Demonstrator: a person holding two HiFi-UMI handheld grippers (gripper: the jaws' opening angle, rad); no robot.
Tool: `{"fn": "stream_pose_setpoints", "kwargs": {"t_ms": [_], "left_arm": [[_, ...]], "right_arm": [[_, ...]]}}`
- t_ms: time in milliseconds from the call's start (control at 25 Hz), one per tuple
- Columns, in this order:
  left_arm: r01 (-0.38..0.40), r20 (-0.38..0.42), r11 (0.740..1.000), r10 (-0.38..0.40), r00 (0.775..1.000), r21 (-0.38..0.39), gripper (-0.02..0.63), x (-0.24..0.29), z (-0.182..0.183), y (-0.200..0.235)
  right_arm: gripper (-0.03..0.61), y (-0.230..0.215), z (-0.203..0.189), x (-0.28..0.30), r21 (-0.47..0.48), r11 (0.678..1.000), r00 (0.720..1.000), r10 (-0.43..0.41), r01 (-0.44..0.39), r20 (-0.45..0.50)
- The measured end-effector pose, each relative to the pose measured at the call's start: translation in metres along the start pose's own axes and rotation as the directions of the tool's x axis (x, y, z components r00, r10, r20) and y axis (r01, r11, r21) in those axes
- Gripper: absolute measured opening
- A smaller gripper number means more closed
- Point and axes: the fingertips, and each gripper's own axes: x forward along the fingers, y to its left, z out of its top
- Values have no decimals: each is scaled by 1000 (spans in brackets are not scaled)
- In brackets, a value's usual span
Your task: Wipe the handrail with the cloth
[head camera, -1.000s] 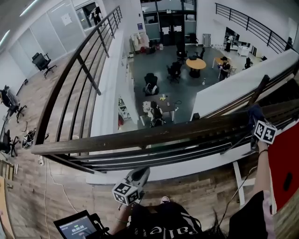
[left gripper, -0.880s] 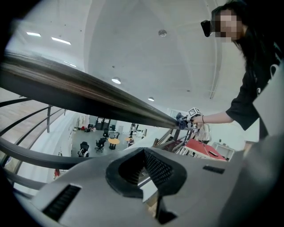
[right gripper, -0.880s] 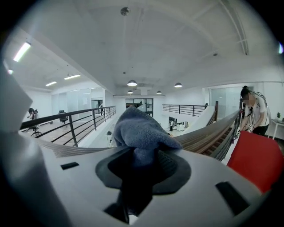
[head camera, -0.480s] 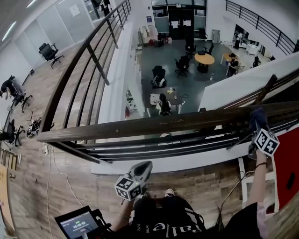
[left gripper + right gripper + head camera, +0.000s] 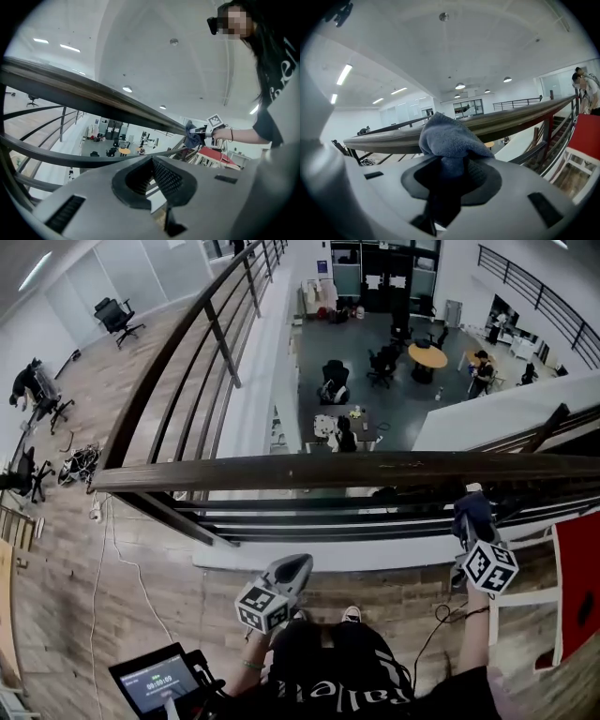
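The dark wooden handrail (image 5: 309, 471) crosses the head view from left to right. A blue-grey cloth (image 5: 471, 508) is bunched in my right gripper (image 5: 469, 524), which is shut on it and sits on my side of the rail, just below its top edge. In the right gripper view the cloth (image 5: 450, 138) bulges out of the jaws in front of the handrail (image 5: 515, 118). My left gripper (image 5: 289, 572) hangs lower, near my legs and apart from the rail. Its jaws (image 5: 152, 180) are shut on nothing, and the handrail (image 5: 93, 99) passes above them.
Thin metal bars (image 5: 328, 521) run under the handrail. Beyond it is a drop to a lower floor with tables and chairs (image 5: 427, 354). A red panel (image 5: 577, 577) and a white frame (image 5: 520, 598) stand at my right. A small screen (image 5: 157, 681) sits at lower left.
My right gripper with the cloth has slid left along the rail and come down off its top, toward me. The left gripper has stayed low. The head view has shifted.
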Motion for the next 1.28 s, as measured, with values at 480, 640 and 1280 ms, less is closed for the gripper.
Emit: {"fn": "stream_pose_setpoints", "kwargs": {"t_ms": [480, 640, 1280], "left_arm": [[-25, 36, 998, 27, 999, -50, 0, -115, 1, 100], [-38, 28, 997, 40, 999, -67, 0, -138, -11, 131], [-215, 64, 965, 226, 972, -148, 0, -215, -1, 231]], "right_arm": [[103, 319, -128, 52, 17, 960, 935, 275, -278, -224], [103, 410, -155, 81, 16, 938, 901, 337, -346, -272], [103, 618, -222, 168, -118, 847, 777, 410, -519, -477]]}}
